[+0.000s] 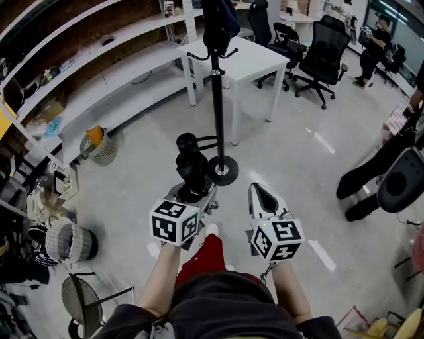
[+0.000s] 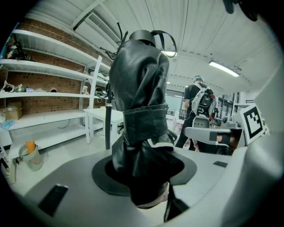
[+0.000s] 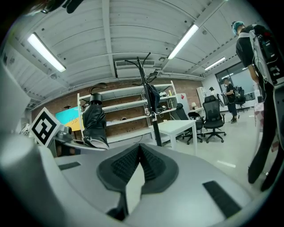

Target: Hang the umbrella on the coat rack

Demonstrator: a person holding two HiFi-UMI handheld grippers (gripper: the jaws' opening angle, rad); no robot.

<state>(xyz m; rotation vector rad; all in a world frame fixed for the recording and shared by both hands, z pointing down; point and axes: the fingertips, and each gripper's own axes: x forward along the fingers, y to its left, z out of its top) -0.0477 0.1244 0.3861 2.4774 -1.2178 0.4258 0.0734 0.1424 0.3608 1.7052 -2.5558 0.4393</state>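
A black folded umbrella [image 1: 192, 165] stands upright in my left gripper [image 1: 193, 192], whose jaws are shut on its lower end. In the left gripper view the umbrella [image 2: 142, 102] fills the middle, its strap loop at the top, with the left gripper [image 2: 144, 177] clamped round its base. The black coat rack [image 1: 217, 99] stands just beyond and right of the umbrella, its round base [image 1: 223, 171] on the floor; its pole [image 2: 108, 124] shows behind the umbrella. My right gripper [image 1: 265, 194] is level beside the left, and its pads meet on nothing [image 3: 140, 153].
A dark garment [image 1: 222, 20] hangs at the rack's top. Behind the rack stand a white table [image 1: 245, 59] and office chairs [image 1: 324, 53]. Long white shelves [image 1: 99, 86] run along the left, with waste baskets [image 1: 99, 145] below. A person's legs [image 1: 371, 172] are at right.
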